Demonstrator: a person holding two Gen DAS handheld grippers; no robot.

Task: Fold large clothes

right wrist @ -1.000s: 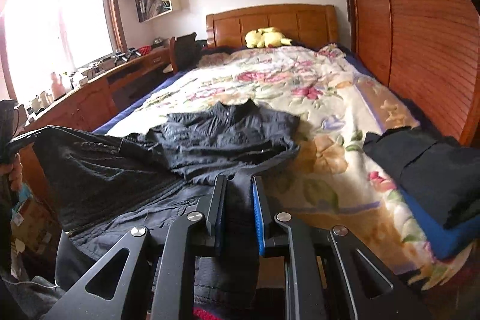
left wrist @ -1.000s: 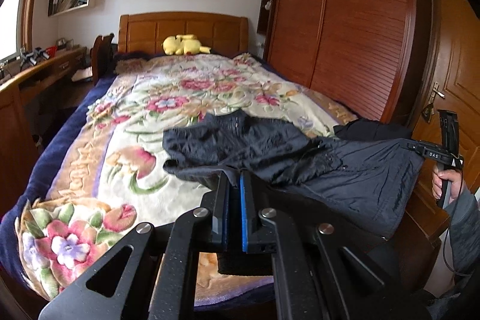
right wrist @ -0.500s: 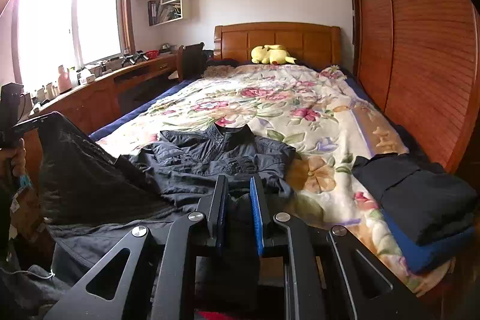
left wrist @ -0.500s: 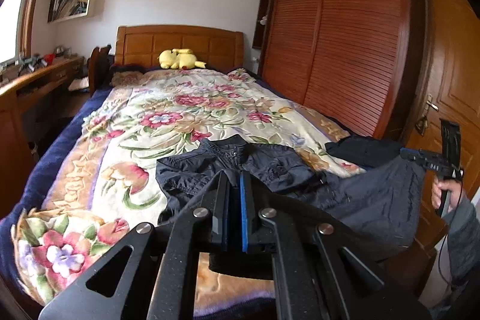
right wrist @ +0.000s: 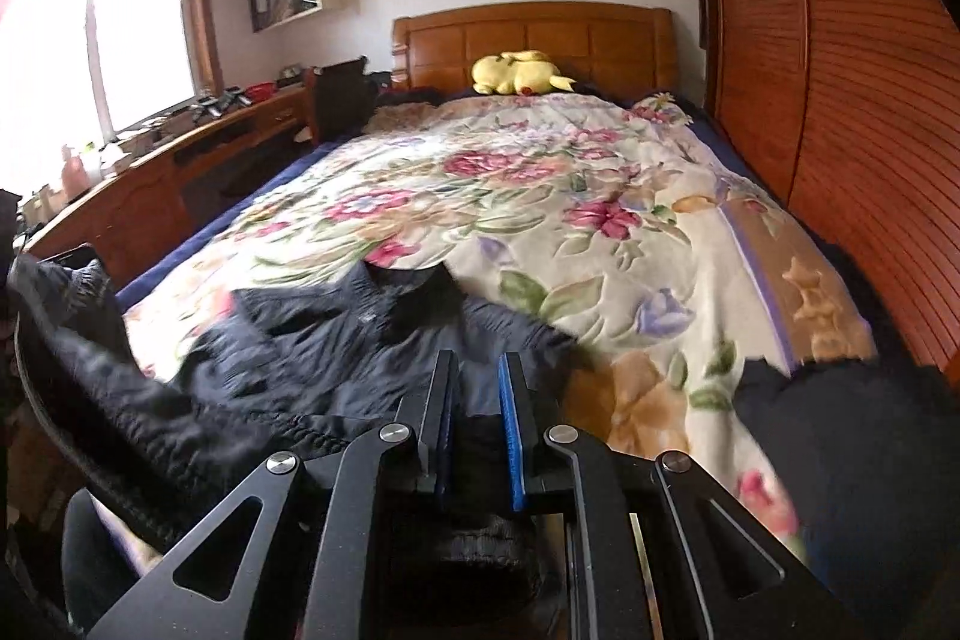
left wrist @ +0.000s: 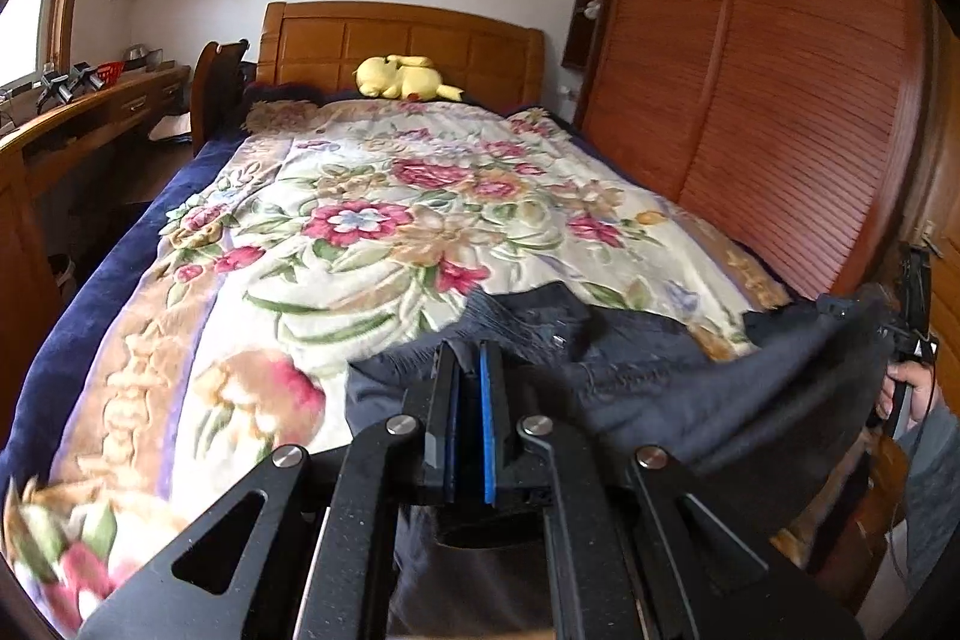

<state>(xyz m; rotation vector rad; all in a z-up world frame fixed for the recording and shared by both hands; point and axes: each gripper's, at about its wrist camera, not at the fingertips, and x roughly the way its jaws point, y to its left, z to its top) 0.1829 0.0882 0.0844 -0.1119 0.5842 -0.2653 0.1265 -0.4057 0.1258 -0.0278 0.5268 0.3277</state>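
A large dark navy jacket (left wrist: 636,370) lies at the foot of the bed, collar toward the headboard. It also shows in the right wrist view (right wrist: 336,340). My left gripper (left wrist: 468,364) is shut on the jacket's hem at its left corner. My right gripper (right wrist: 477,376) is shut on the hem at the other corner. The hem hangs stretched between the two grippers, off the bed's foot. The other gripper and the hand holding it show at the right edge of the left wrist view (left wrist: 906,316).
The floral blanket (left wrist: 384,220) covers the bed. A yellow plush toy (left wrist: 402,76) lies by the wooden headboard. A stack of folded dark clothes (right wrist: 852,436) sits at the bed's right foot corner. A wardrobe (left wrist: 768,88) stands on the right, a desk (right wrist: 150,178) on the left.
Both grippers have pulled the jacket's hem back and down toward the foot of the bed. The jacket has slid nearer and more of the blanket shows beyond the collar.
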